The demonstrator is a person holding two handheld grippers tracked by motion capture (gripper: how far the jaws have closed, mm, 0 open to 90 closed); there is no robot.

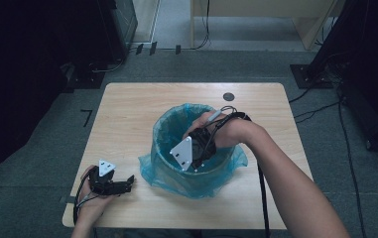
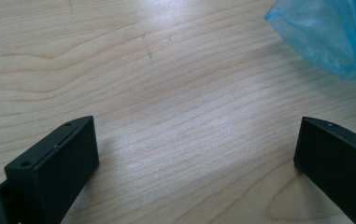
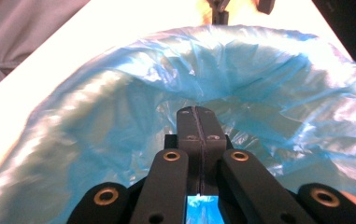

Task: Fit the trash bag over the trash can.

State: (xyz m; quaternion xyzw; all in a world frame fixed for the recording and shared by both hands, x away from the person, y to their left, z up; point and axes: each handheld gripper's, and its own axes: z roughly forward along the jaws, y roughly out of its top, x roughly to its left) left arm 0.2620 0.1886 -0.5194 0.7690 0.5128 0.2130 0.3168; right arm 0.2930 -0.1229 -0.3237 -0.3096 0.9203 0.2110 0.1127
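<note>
The blue bag (image 1: 196,171) lines a round bin in the middle of the high view, a little right of center. Its top edge is folded out over the rim and hangs down all around like a skirt. In the right gripper view the thin bag (image 3: 119,116) wraps around the whole frame, shiny and full of wrinkles.

The right tool (image 1: 202,148) is down inside the bag's mouth. Its jaws are pressed together (image 3: 199,122). A bit of blue shows low down behind them, but I cannot tell if any plastic is pinched between the tips.

The left tool (image 1: 126,182) lies on the wooden surface (image 1: 127,109) at the lower left of the high view, just beside the hanging bag edge. Its jaws are spread wide apart (image 2: 196,154) with nothing in them, and a corner of the bag (image 2: 325,32) sits at the upper right of the left gripper view.

What could go wrong: the bag is thin. If the right tool pulls hard, the plastic could tear, or the folded edge could slip off the rim. Nothing holds the bin down, so a strong pull could tip it or drag it along the surface.
</note>
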